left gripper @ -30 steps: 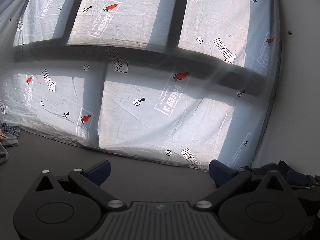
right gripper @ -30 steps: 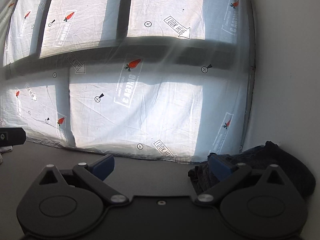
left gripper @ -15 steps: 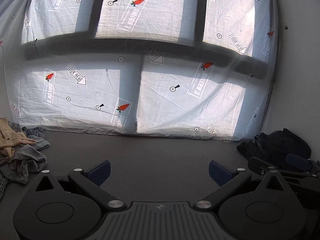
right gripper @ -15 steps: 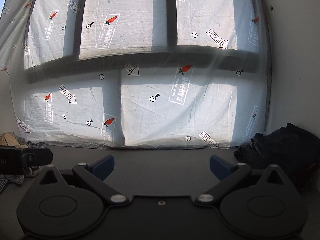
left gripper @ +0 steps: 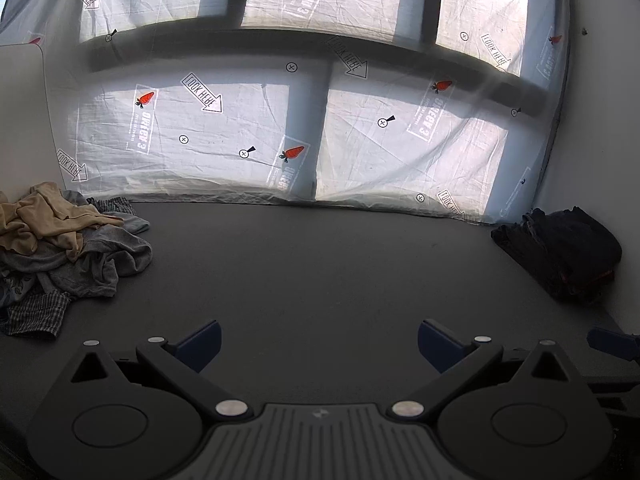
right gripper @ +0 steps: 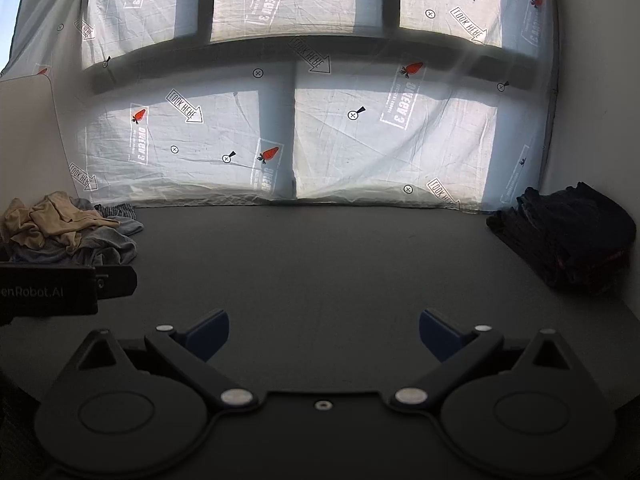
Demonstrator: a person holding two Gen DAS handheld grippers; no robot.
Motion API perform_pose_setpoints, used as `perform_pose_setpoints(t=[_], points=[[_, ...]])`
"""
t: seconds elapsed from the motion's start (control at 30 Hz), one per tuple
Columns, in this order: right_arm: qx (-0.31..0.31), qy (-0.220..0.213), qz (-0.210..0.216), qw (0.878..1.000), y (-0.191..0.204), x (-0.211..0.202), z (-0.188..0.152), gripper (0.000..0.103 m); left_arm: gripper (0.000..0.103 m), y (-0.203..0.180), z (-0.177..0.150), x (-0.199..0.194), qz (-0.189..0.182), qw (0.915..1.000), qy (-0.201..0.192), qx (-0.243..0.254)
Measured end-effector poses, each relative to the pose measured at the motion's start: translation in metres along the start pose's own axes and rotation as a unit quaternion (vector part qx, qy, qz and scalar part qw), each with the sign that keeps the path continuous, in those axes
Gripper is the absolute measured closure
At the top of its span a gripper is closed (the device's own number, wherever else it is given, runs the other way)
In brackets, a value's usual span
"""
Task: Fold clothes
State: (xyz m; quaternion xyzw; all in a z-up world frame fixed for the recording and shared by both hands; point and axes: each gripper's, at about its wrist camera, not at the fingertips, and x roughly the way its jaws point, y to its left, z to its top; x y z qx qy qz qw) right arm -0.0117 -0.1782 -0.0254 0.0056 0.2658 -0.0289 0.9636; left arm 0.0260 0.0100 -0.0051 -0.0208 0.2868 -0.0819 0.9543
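Observation:
A heap of crumpled clothes (left gripper: 68,248), tan on top of grey and checked pieces, lies at the left of the dark table (left gripper: 320,264); it also shows in the right wrist view (right gripper: 68,232). A stack of dark clothes (left gripper: 560,248) sits at the far right by the wall, also seen in the right wrist view (right gripper: 568,236). My left gripper (left gripper: 318,344) is open and empty over the table's near middle. My right gripper (right gripper: 324,334) is open and empty beside it. The left gripper's body (right gripper: 60,288) shows at the left of the right wrist view.
A white printed sheet (left gripper: 320,120) with carrots and arrows hangs over the window behind the table. A white wall (left gripper: 600,120) stands at the right. A blue fingertip of the right gripper (left gripper: 612,344) shows at the left view's right edge.
Both grippers have pulled back and tilted down from the sheet. The table, the heap at left and the dark stack at right have come into fuller view. Both stay open.

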Motion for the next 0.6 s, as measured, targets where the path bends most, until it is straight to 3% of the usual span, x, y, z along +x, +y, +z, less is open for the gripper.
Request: perform_pose_setpoints(t=[0.6], points=[[-0.005, -0.015, -0.008, 1.0, 0.015, -0.042, -0.018, 0.0, 0.0, 0.016, -0.024, -0.035, -0.01, 0.9999, 0.002, -0.007]])
